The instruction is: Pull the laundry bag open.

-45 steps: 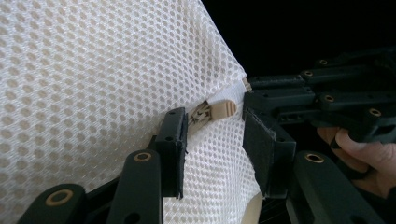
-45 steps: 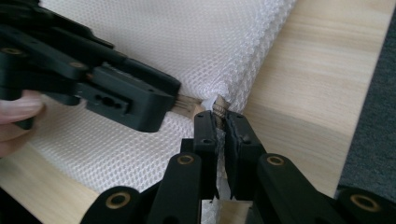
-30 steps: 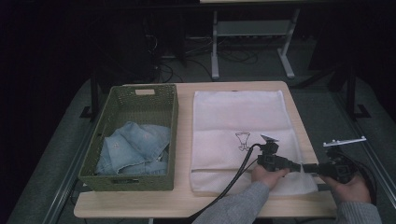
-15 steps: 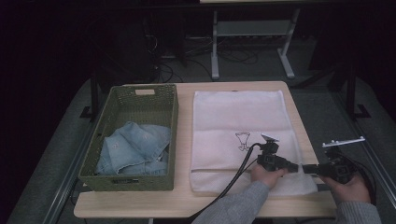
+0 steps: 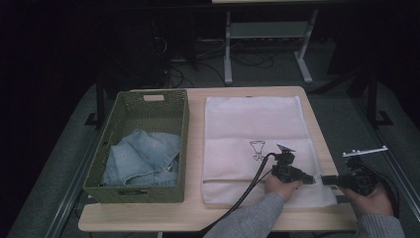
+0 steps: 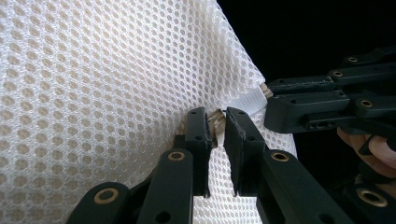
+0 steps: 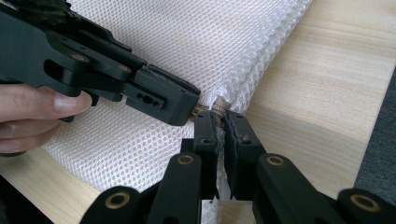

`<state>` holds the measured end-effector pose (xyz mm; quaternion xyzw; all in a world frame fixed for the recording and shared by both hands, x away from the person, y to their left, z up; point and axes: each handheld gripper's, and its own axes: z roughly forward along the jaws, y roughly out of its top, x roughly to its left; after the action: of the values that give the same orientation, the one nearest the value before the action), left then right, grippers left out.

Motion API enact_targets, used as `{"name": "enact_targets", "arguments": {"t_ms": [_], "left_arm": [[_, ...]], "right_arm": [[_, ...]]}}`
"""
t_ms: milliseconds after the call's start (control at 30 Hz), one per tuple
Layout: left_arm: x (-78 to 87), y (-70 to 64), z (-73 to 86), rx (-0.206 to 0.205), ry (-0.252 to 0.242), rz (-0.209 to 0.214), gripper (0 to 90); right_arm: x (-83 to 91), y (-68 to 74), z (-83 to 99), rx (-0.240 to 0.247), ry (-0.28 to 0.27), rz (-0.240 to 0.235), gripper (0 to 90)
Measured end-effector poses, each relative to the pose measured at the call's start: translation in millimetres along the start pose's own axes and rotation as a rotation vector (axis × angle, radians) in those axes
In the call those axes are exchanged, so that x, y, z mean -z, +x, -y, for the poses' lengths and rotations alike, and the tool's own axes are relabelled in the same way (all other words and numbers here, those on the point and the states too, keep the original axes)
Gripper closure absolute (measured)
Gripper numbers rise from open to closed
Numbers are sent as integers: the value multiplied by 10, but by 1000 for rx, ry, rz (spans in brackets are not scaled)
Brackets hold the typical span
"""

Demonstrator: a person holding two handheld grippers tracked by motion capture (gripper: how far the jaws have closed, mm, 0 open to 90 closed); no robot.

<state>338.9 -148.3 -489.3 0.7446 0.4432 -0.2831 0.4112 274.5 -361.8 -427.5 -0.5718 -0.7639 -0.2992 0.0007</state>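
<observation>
Your left tongs pinch the zipper pull at the near right corner of the mesh laundry bag on the desk; the right tongs clamp the corner fabric. The small pull could slip out (tug gently).

Left tool and right tool tip to tip, both pinched

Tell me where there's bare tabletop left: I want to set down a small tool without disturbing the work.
The free patches are the front strip of the table before the basket, and the narrow gap between basket and mesh bag. It is crowded at the bag's near right corner, where the left gripper and right gripper meet.
</observation>
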Motion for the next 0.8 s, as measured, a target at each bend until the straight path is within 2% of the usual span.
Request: {"name": "enact_targets", "arguments": {"t_ms": [133, 267, 433, 567, 667, 800], "left_arm": [[-7, -6, 6, -25, 6, -21, 860], [-20, -2, 15, -31, 12, -36, 868], [-21, -2, 17, -37, 17, -39, 868], [-22, -7, 21, -41, 17, -43, 868], [-23, -9, 24, -44, 17, -44, 868], [-26, -10, 24, -43, 17, -43, 868]], "right_arm": [[-18, -23, 8, -7, 1, -6, 822], [-65, -93, 35, -44, 15, -18, 787], [-102, -196, 60, -98, 9, -27, 688], [-133, -238, 67, -120, 13, -32, 627], [-169, -261, 71, -130, 24, -39, 619], [-219, -259, 67, -139, 31, -71, 627]]}}
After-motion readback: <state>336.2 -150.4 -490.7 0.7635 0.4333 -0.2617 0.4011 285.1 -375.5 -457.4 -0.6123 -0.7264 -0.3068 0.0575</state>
